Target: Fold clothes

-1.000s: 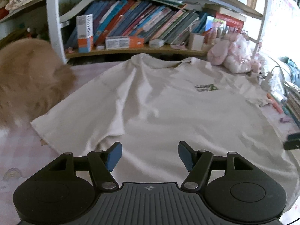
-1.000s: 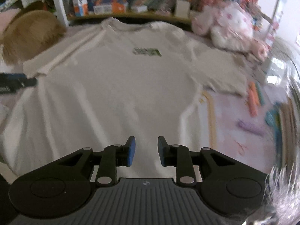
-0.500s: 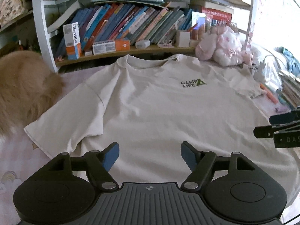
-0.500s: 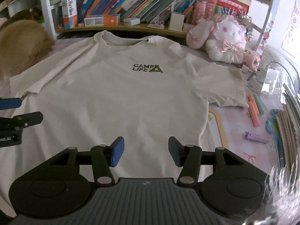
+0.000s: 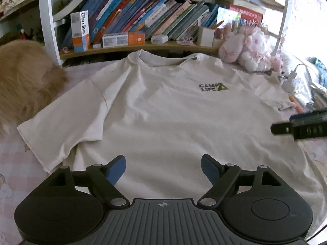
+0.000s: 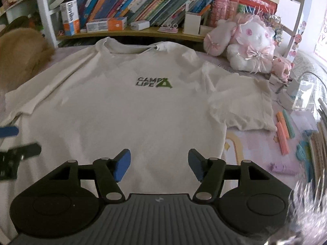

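Observation:
A cream T-shirt (image 5: 163, 118) (image 6: 126, 118) with a green "CAMP LIFE" print lies flat, front up, on a pink bedsheet, collar toward the bookshelf and both sleeves spread out. My left gripper (image 5: 163, 169) hovers open over the shirt's lower left part, nothing between its blue pads. My right gripper (image 6: 159, 166) hovers open over the lower right part, also holding nothing. Each gripper shows at the edge of the other's view: the right one (image 5: 300, 127) and the left one (image 6: 14, 143).
A bookshelf (image 5: 143, 20) full of books runs along the back. A tan furry mass (image 5: 22, 77) lies at the left, pink plush toys (image 6: 249, 47) at the back right. Markers (image 6: 283, 130), a cable and small items clutter the right edge of the bed.
My right gripper opened from nearly shut to wide. Both grippers pulled back and rose a little, so more of the shirt shows. The shirt has not moved.

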{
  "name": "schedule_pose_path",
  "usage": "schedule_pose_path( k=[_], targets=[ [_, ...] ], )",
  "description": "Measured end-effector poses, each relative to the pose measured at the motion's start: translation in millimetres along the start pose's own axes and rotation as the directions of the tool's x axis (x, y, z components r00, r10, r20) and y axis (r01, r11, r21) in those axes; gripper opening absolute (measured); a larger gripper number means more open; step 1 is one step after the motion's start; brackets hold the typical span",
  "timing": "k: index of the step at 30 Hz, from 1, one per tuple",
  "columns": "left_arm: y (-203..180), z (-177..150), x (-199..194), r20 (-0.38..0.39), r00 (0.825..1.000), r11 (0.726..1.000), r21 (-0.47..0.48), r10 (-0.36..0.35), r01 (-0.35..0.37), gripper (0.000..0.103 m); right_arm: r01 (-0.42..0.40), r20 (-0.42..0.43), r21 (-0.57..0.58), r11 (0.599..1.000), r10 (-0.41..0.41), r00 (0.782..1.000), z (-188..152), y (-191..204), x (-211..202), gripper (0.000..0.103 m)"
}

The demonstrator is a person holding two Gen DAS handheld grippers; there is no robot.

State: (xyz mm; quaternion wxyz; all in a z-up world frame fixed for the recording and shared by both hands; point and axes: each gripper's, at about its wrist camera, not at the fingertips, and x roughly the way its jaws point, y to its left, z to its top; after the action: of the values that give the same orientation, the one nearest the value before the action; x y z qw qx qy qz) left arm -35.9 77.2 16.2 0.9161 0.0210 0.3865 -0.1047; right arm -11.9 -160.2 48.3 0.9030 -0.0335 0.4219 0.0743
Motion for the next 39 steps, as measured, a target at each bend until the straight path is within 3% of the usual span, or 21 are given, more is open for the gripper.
schedule_pose_path(
  k=[9,20,33,39],
  targets=[
    [-15.4,11.8,18.7,-0.021,0.997,0.997,-0.007,0.08,-0.08,0.088,-0.046,0.014,0.011,0.999,0.046,0.999,17.1,-31.1,28.5,0.062],
    [-27.9,45.8,41.9,-0.013,0.992,0.992,-0.021,0.125,-0.125,0.088,-0.079,0.026,0.005,0.997,0.079,0.997,21.1,-47.4,51.8,0.064],
    [-37.5,46.1,49.5,-0.029,0.991,0.991,0.016,0.131,-0.13,0.088,-0.088,0.001,-0.043,0.995,0.088,0.996,8.0,-43.4,67.1,0.064],
    [-36.6,54.5,54.4,-0.02,0.993,0.993,0.035,0.116,-0.116,0.088,-0.088,0.001,-0.08,0.993,0.088,0.996,0.0,-38.7,71.5,0.072]
  ],
)
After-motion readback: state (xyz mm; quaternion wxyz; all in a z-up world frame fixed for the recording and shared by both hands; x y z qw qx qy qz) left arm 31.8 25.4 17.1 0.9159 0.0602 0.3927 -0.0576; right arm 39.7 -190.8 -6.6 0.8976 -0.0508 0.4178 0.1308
